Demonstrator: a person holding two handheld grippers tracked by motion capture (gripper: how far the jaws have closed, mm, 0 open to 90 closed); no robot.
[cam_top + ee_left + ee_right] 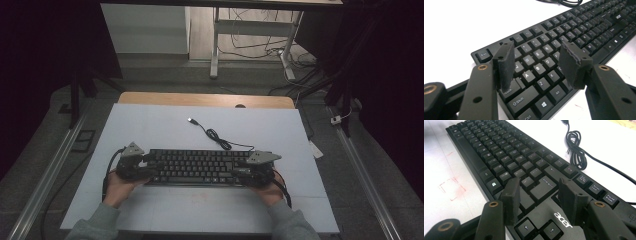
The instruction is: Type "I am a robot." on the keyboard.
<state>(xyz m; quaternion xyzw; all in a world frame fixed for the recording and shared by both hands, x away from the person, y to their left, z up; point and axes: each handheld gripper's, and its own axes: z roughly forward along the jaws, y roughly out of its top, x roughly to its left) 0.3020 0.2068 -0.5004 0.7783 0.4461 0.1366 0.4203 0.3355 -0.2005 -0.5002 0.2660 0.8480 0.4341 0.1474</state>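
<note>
Resting at the near edge of the white counter (150, 210), two sleeved forearms enter from below, each hand carrying one hand-held gripper.

Item 1, left hand-held gripper (145, 165): stationed at the left end of the keyboard (200, 166). In the left gripper view its jaws stand apart over the letter block, one pad (505, 67) down against the Caps Lock key, the other pad (571, 65) hanging above the keys near X and C. Nothing is clamped between them; jaws spread.

Item 2, right hand-held gripper (240, 171): stationed at the right end of the keyboard. In the right gripper view its jaws stand apart above the Enter key and the arrow cluster, the pads over the keytops. Nothing is gripped; whether the pads touch the keys cannot be told.

Item 3, keyboard: black, full-size, flat on the counter, long axis running left to right across the person's front. It lies directly under and between both hand-held grippers, which point inward along that axis toward each other. Neither hand is nearer; each covers its own end, so the next move, judged from this, involves both ends at once.

Item 4, cable (220, 139): leaves the keyboard's far edge, loosely coiled, ending in a USB plug (191, 120) farther out on the counter.
</note>
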